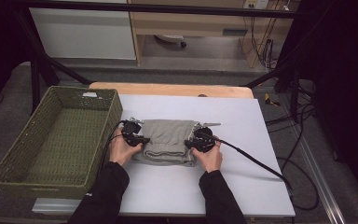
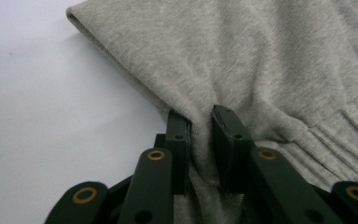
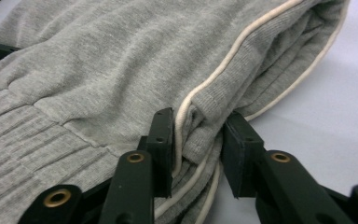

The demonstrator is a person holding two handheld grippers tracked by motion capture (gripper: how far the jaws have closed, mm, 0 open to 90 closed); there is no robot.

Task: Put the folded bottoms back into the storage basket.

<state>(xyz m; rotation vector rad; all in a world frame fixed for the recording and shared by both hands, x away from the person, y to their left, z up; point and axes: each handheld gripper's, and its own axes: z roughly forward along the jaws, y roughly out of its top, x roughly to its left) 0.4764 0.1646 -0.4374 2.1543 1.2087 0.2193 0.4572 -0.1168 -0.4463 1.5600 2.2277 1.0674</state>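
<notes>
A folded grey sweatshirt-like garment (image 1: 168,137) with ribbed hems and cream piping lies on the white table top (image 1: 242,186). My left gripper (image 1: 139,139) is at its left edge, and in the left gripper view the jaws (image 2: 200,115) are shut on a pinched fold of the grey cloth (image 2: 261,60). My right gripper (image 1: 194,142) is at the garment's right edge. In the right gripper view its jaws (image 3: 200,122) are closed on the stacked, piped edge of the garment (image 3: 98,60), with the layers bunched between the pads. Both hands hold the grippers low at the table.
A green woven basket (image 1: 9,172) stands at the left, overhanging the table's left edge, with nothing in it. A black cable (image 1: 256,161) trails from the right gripper toward the table's right side. Bare white surface lies in front of and behind the garment.
</notes>
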